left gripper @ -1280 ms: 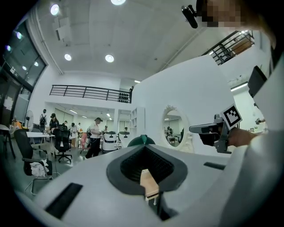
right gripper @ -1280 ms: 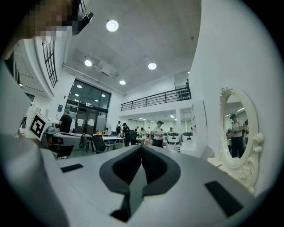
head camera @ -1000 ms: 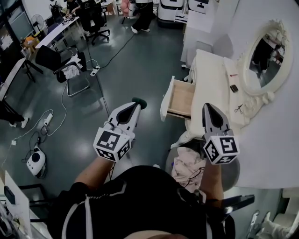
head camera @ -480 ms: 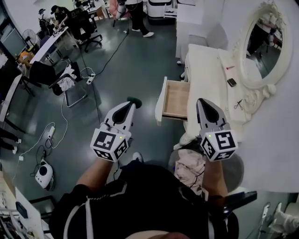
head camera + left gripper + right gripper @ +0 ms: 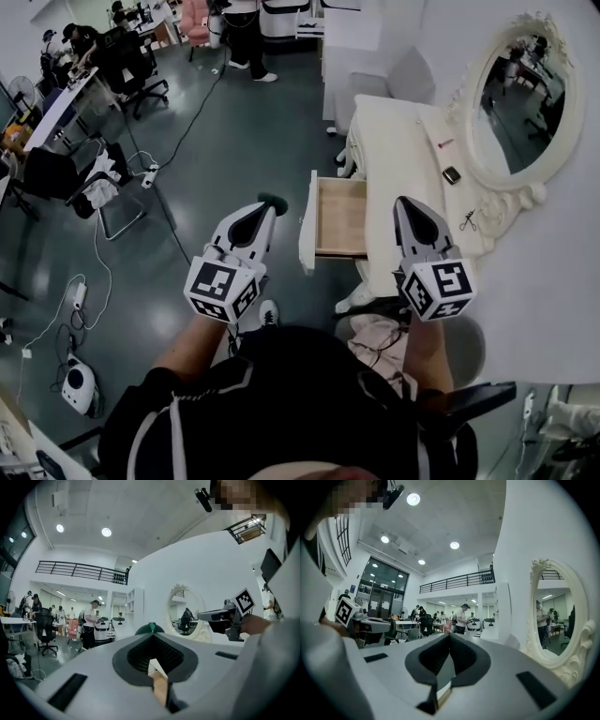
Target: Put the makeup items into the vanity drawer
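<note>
Gripping a mostly hidden green item (image 5: 275, 200) in left gripper (image 5: 265, 210) jaws, right gripper (image 5: 406, 203) jaws clenched empty, drawer (image 5: 341, 221) open

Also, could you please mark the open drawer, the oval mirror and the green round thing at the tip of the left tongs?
open drawer (image 5: 339, 217): head view, its bare wooden bottom.
oval mirror (image 5: 511, 98): head view, the middle of the glass.
green round thing (image 5: 274, 200): head view, its top surface.

The open drawer (image 5: 339, 217) juts from the white surface (image 5: 394, 150); the left tongs (image 5: 268, 202) hang left of it, the right tongs (image 5: 407, 204) just right.
</note>
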Action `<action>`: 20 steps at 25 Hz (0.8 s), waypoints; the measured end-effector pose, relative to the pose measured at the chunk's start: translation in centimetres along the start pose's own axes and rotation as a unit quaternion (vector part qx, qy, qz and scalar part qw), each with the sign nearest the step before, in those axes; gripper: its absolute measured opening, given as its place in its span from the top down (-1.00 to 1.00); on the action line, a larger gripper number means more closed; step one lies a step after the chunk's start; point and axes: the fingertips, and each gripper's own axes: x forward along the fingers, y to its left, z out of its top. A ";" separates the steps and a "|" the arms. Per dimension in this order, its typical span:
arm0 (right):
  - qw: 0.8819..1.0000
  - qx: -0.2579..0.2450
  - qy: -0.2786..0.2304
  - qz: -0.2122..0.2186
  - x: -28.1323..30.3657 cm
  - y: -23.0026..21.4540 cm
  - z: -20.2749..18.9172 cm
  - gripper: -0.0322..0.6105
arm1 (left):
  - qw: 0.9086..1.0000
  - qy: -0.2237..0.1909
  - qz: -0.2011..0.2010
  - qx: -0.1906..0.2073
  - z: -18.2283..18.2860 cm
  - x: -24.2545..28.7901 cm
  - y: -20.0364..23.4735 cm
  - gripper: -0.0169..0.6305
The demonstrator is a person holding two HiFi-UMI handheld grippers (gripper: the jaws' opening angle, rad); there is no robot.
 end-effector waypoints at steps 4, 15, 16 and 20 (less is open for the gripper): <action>1.000 -0.001 0.005 -0.022 2.9 -0.9 0.2 0.89 | 1.000 -0.001 -0.017 -0.006 -0.4 2.3 2.6 0.94; 0.997 0.011 0.027 -0.076 9.5 -1.6 -1.3 0.89 | 0.996 0.017 -0.080 -0.020 -2.0 7.3 8.3 0.94; 0.996 0.011 0.030 -0.081 10.1 -1.8 -1.4 0.89 | 0.996 0.017 -0.085 -0.021 -2.1 7.7 8.8 0.94; 0.993 0.018 0.045 -0.108 11.5 -2.2 -2.2 0.89 | 0.992 0.027 -0.119 -0.030 -3.4 9.2 10.0 0.94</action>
